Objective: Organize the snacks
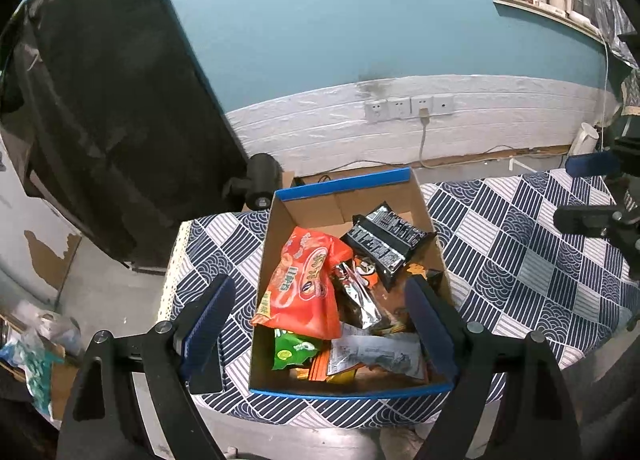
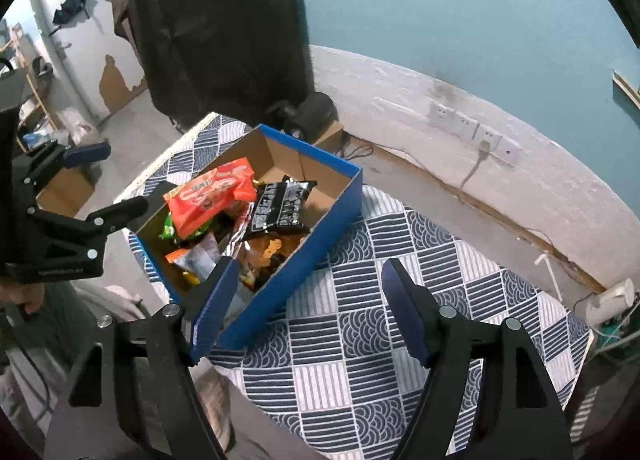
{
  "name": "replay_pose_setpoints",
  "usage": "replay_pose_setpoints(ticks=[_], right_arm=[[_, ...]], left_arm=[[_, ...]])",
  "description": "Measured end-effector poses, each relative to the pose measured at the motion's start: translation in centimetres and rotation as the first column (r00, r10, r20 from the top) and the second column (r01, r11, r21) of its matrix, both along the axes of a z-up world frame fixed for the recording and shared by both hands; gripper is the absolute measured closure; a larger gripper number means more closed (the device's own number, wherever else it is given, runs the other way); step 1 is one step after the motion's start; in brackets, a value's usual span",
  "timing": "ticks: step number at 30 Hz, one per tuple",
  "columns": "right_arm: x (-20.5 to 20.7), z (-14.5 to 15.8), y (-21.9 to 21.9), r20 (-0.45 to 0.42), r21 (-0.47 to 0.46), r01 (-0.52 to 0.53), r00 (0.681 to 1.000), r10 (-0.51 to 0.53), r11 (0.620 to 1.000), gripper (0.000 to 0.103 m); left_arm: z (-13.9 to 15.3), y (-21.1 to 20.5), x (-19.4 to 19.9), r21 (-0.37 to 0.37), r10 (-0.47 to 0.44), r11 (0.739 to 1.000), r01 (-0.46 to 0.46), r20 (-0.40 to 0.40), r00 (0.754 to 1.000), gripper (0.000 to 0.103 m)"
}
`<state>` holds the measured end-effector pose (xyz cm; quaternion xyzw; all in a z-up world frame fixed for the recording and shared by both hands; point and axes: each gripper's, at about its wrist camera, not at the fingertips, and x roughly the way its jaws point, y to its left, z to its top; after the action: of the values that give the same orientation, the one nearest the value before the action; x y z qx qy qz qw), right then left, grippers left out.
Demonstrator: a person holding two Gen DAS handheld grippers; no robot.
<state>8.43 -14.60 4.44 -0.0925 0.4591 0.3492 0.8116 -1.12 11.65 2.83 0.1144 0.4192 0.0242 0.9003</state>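
My left hand-held gripper point(image 1: 316, 324) hangs wide and empty just above the near end of the blue cardboard box point(image 1: 348, 394), its left finger outside the box wall and its right finger over the inside by the right wall. My right hand-held gripper point(image 2: 308, 300) is also spread wide and holds nothing; it hovers over the patterned cloth of the counter point(image 2: 360, 340), with the box just ahead and to its left. The snacks are all piled in the box: an orange packet point(image 1: 304, 288) lies straight ahead between my left fingers, on top of a green packet point(image 1: 294, 350), with a silver foil wrapper point(image 1: 360, 296) to its right and a black packet point(image 1: 384, 240) further on, tilted against the right wall. The main risk I judge is that my left fingers straddle the box wall; if I close as I stand, I would pinch cardboard and drag the box across the cloth instead of taking a packet. The orange packet is slick and puffed, so a shallow grip on its edge could slip, or lift the foil wrapper with it. The box sits near the counter's left edge, so a sideways shove could push it off onto the floor.
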Motion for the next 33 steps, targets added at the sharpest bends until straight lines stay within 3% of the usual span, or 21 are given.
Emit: replay_pose_setpoints(ticks=[17,33], right_arm=[[0.2,-0.5,-1.2,-0.017,-0.003,0.023,1.0,-0.023,1.0,0.029],[0.2,-0.7,-0.9,-0.019,-0.009,0.017,1.0,-0.017,1.0,0.029]], left_arm=[[0.2,-2.7,-0.2,0.035,-0.059,0.998,0.059,0.0,0.998,0.015],[-0.1,-2.2,-0.1,0.028,-0.038,0.999,0.038,-0.015,0.999,0.014]])
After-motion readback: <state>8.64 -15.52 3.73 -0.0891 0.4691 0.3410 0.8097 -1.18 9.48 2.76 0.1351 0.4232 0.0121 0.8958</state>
